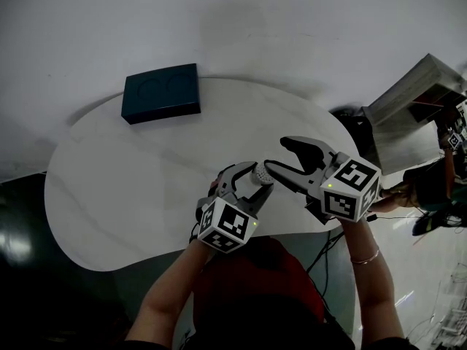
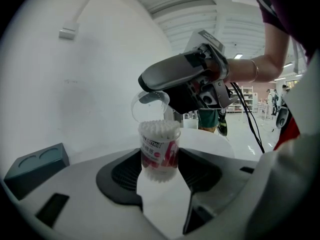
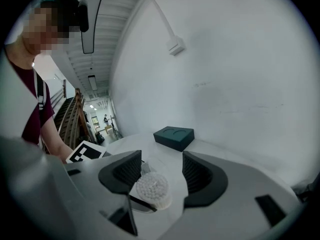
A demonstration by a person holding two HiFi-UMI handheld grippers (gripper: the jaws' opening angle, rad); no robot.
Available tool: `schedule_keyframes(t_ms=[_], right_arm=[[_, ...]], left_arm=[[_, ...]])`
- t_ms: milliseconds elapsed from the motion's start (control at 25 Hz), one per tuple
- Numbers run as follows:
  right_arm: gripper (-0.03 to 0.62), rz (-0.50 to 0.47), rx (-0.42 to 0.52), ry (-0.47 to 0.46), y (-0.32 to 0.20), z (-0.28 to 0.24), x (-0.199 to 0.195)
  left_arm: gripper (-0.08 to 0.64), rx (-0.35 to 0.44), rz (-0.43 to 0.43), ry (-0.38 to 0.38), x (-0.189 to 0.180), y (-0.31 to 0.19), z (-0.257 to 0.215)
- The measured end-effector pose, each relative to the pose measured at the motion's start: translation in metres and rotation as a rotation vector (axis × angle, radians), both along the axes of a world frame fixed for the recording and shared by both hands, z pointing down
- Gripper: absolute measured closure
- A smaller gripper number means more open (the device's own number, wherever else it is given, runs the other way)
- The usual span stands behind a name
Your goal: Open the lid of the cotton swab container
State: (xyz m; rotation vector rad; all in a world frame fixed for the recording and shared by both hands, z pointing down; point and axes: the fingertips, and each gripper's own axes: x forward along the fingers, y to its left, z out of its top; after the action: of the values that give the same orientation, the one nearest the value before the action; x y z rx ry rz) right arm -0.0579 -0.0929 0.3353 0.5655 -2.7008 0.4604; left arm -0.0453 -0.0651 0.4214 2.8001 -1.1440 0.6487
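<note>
Cotton swabs (image 3: 151, 188) pack the small clear container (image 2: 159, 151), which stands upright, pinched by its sides between the left gripper's (image 2: 160, 180) jaws. A red and white label wraps its middle. Its clear lid (image 2: 149, 104) is swung up and open, standing above the rim at about 11 o'clock in the left gripper view. There the lower jaw tip of the right gripper (image 2: 165, 86) touches the lid's top edge, reaching in from 2 o'clock. Seen in its own view, the right gripper's jaws stand wide apart and clamp nothing. The white swab tips show low between them, nearer the jaw at 9 o'clock, and whether that jaw touches the rim cannot be told. From the head view, both grippers meet over the near edge of the white table (image 1: 124, 195), at roughly 5 o'clock on its top, the container between them. A dark box (image 1: 160, 92) with two round hollows in its top lies at the table's 11 o'clock, well apart from the grippers.
</note>
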Motion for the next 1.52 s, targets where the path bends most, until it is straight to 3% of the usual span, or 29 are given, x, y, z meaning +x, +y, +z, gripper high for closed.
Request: schedule_keyframes(t_ms=[920, 1520], right_arm=[[0.324, 0.120, 0.023, -0.064, -0.036, -0.009, 0.042], [0.324, 0.210, -0.081, -0.092, -0.044, 0.034, 0.073]], left_arm=[[0.311, -0.088, -0.011, 0.045, 0.020, -0.022, 0.013], [0.311, -0.140, -0.072, 0.082, 0.019, -0.065, 0.021]])
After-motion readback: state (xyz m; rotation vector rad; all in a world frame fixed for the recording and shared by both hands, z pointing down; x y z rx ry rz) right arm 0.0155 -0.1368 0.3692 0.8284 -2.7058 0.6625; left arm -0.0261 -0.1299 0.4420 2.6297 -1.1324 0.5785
